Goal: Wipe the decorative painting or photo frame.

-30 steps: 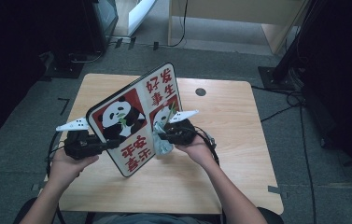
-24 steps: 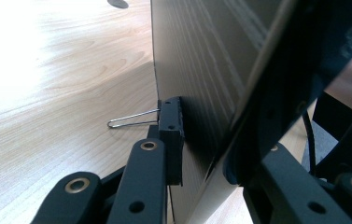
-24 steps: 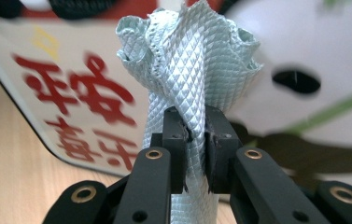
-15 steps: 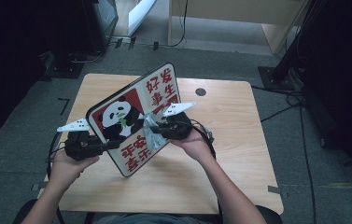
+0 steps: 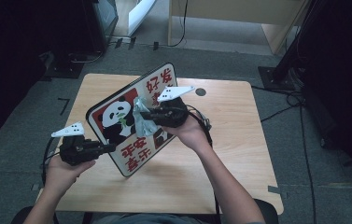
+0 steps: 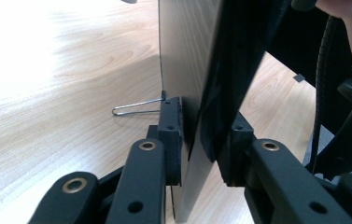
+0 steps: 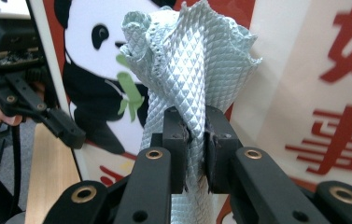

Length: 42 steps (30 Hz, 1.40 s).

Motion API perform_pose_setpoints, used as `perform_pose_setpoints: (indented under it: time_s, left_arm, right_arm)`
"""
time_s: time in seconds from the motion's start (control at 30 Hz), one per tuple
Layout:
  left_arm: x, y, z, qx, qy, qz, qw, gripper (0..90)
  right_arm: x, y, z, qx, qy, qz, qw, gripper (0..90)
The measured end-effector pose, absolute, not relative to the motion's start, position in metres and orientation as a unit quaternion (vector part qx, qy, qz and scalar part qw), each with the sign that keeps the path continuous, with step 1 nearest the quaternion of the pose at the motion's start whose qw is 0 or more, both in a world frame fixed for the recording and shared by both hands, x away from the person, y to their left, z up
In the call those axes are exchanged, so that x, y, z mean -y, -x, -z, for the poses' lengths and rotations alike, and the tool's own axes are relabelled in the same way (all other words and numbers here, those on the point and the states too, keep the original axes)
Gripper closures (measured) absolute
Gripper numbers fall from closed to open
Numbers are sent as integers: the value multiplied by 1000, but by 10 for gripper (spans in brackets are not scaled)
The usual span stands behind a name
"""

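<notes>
Right tool (image 7: 193,140) clenched on the bunched cloth (image 7: 190,65), wiping the panda sign (image 5: 134,116) propped mid-desk (image 5: 239,140), left tool (image 6: 200,140) clamping its near-left edge; next: stroke across the red lettering.

Panda sign (image 5: 134,119) tilted upright on wooden table (image 5: 239,135), clamped at edge by left gripper (image 5: 102,148); right gripper (image 5: 146,114) pressing pale cloth (image 5: 141,117) against its face.
</notes>
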<state>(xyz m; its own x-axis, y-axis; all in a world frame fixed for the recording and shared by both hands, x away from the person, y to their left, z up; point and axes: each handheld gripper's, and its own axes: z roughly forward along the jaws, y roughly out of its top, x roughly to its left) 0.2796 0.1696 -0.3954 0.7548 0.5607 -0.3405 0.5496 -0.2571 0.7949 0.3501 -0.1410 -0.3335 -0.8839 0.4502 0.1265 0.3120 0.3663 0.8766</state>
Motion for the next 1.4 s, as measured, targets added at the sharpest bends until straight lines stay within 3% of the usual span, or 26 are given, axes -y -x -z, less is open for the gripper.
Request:
perform_pose_setpoints:
  time_s: [0.57, 1.4]
  left_arm:
    - [-168, -277, 393, -354, -797, -14, 489, 769]
    - [-170, -280, 393, -342, -804, -11, 486, 768]
  right_arm:
    - [127, -354, 312, -812, -207, -539, 83, 813]
    - [130, -361, 338, -822, -211, -525, 66, 807]
